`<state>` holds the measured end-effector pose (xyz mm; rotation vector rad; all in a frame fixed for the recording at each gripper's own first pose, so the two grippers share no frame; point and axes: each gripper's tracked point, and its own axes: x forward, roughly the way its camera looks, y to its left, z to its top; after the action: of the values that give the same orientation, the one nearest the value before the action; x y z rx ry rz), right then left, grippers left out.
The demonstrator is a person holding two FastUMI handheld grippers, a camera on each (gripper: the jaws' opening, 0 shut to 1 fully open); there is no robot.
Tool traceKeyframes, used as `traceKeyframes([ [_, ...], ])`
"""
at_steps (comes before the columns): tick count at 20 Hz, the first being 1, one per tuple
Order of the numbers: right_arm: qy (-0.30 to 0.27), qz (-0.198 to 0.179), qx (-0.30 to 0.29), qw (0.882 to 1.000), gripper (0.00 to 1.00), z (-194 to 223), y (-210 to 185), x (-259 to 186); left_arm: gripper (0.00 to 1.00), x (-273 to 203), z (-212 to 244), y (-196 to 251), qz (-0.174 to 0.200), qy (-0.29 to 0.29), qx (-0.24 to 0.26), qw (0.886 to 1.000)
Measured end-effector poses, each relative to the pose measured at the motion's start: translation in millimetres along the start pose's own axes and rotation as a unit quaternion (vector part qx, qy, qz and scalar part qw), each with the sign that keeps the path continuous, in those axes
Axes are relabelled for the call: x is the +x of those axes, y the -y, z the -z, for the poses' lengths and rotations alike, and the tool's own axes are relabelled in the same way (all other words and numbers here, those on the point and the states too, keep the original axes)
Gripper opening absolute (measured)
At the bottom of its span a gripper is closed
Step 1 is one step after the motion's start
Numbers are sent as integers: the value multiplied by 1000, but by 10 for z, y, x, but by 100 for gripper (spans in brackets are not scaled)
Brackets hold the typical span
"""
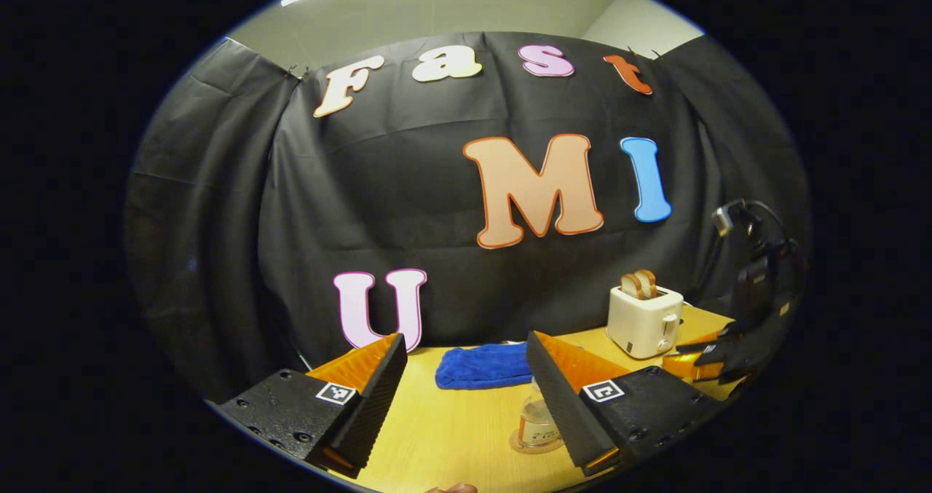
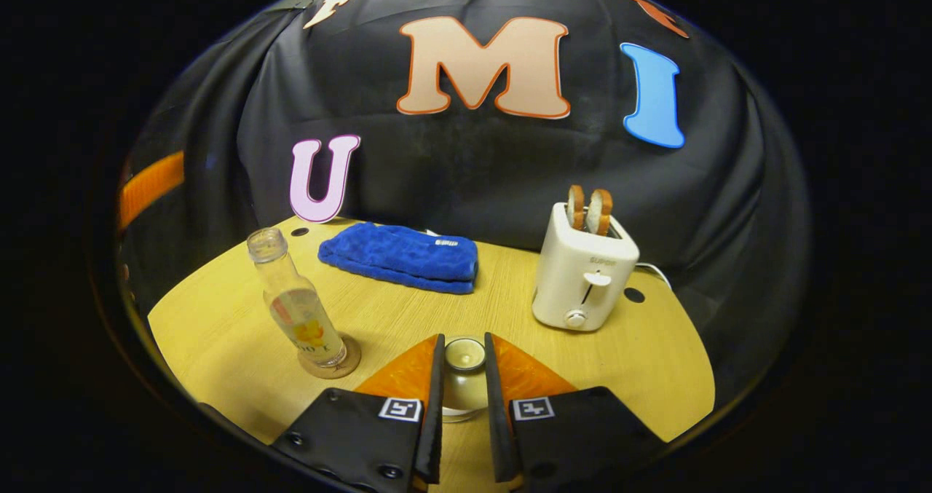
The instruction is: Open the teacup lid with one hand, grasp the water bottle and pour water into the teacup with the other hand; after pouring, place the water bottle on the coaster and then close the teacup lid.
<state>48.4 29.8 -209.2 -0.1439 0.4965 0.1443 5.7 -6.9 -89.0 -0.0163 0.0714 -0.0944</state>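
The bottle (image 2: pixel 298 305) stands upright on the coaster (image 2: pixel 331 358), near the left part of the table (image 2: pixel 641 376) in the right gripper view. It is partly filled and I see no cap on its neck. Because it rests on the coaster already, I judge that the pouring is done and only the closing of the cup is left.

The right gripper (image 2: pixel 464 384) is low over the table, and its two fingers stand close on both sides of the cup (image 2: pixel 464 376). They seem to press on the round lid (image 2: pixel 464 353) at the top of the cup, but I cannot tell surely if both touch it or if a small gap remains. The fingers are narrow like this, I think, to seat the lid straight on the rim before letting go.

The left gripper (image 1: pixel 466 376) hangs higher and its fingers are wide apart, holding nothing. In the left gripper view the bottle (image 1: pixel 537 421) shows low behind its right finger. I suppose it is open because it has released the bottle there.

A blue cloth (image 2: pixel 400 258) lies at the far side of the table, and a toaster (image 2: pixel 582 274) with two slices in it stands to the right. Both are well apart from the cup and play no part.
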Motion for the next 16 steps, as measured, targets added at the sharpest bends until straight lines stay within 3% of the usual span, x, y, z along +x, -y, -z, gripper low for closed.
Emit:
traceKeyframes([
  [8, 2, 19, 51, 999, 32, -190, 122, -325, 96, 190, 677, 390, 55, -38, -49, 997],
  [10, 2, 23, 61, 998, 33, -201, 138, -378, 96, 227, 884, 468, 65, -58, -47, 995],
  [11, 2, 28, 59, 998, 29, -194, 171, -399, 97, 250, 958, 526, 73, -63, -47, 994],
  [16, -14, 58, 62, 996, 33, -21, 320, -522, 97, 314, 1295, 694, 102, -84, -41, 990],
])
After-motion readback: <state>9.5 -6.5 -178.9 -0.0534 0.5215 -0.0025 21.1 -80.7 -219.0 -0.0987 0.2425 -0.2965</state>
